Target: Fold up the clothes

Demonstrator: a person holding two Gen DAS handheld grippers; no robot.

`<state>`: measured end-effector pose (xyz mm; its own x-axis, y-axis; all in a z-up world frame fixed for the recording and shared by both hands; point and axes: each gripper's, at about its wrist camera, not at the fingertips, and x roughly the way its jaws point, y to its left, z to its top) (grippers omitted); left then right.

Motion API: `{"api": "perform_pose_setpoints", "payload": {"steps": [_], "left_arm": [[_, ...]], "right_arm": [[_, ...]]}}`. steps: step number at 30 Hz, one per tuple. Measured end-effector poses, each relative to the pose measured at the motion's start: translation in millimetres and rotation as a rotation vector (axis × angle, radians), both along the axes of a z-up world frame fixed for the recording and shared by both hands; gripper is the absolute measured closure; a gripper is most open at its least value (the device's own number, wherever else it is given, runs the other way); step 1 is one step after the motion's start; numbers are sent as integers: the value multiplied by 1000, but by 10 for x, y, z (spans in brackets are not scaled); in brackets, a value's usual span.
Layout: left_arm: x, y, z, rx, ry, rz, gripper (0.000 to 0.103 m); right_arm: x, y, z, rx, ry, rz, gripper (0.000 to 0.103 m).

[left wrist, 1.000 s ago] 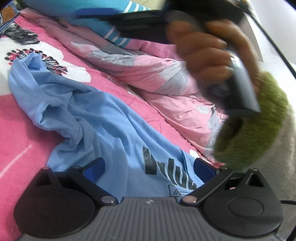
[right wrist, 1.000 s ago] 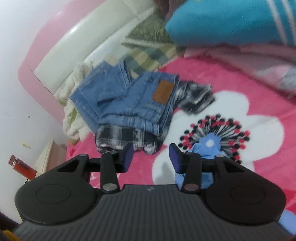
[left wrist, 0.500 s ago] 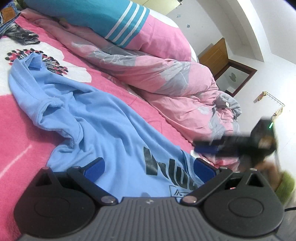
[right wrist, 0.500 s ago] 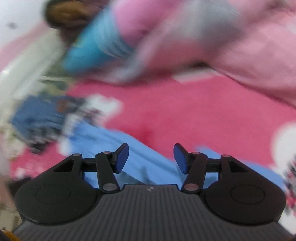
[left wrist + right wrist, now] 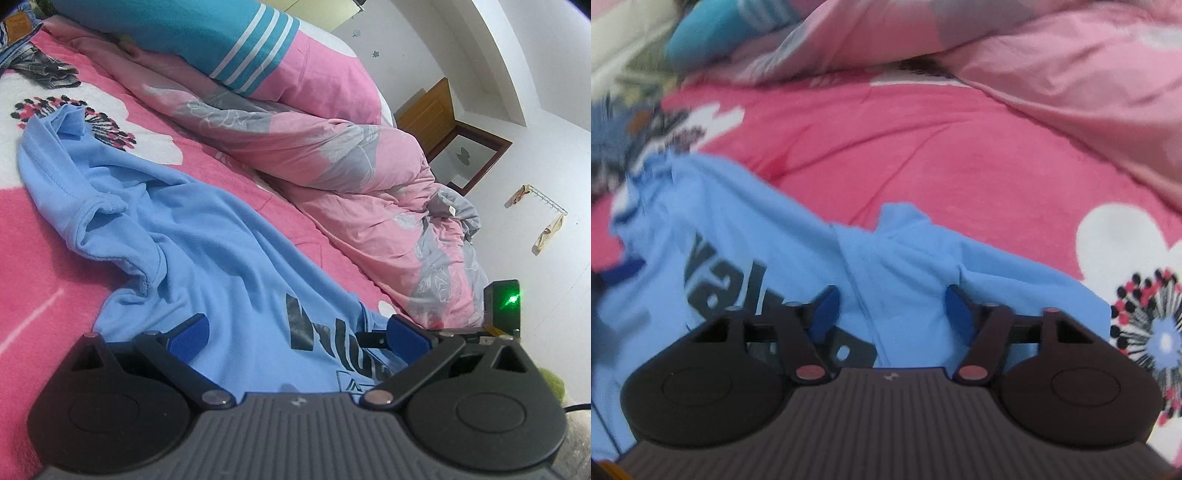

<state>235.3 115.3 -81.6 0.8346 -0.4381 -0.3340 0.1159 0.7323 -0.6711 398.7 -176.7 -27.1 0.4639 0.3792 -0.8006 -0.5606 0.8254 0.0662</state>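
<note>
Right gripper (image 5: 890, 314) just swung over from the jeans end of the bed and now sits low over the shirt (image 5: 897, 266). Its jaws are closing with a raised fold between them, pads not on it yet, so a pinch looks close. Left gripper (image 5: 295, 334) hasn't budged: spread wide, shirt between the pads, nothing pinched. The shirt is soft light-blue knit with black lettering, crumpled, running toward 10 o'clock across the fleecy pink blanket (image 5: 40, 258). A puffy pink-grey quilt (image 5: 332, 162) is heaped at 1 o'clock.
</note>
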Motion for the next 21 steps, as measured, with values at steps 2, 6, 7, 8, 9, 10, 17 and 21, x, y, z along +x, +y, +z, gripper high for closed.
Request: {"api": "perform_pose_setpoints", "payload": {"steps": [2, 6, 7, 8, 9, 10, 17, 21], "left_arm": [[0, 1, 0, -1, 0, 0, 1], [0, -2, 4, 1, 1, 1, 1], [0, -2, 4, 1, 1, 0, 1], [1, 0, 4, 2, 1, 0, 1], [1, 0, 6, 2, 2, 1, 1], [1, 0, 8, 3, 2, 1, 1], [2, -3, 8, 3, 2, 1, 0], [6, -2, 6, 3, 2, 0, 1]], "right_arm": [[-71, 29, 46, -15, -31, -1, 97], [-377, -30, 326, 41, -160, -33, 98], [-502, -41, 379, 50, -194, -19, 98], [-646, -47, 413, 56, -227, 9, 98], [-793, -37, 417, 45, -256, 51, 97], [-944, -14, 393, 18, -280, 106, 96], [-1385, 58, 211, -164, -305, 350, 69], [-1202, -92, 490, 13, -289, 284, 55]]}}
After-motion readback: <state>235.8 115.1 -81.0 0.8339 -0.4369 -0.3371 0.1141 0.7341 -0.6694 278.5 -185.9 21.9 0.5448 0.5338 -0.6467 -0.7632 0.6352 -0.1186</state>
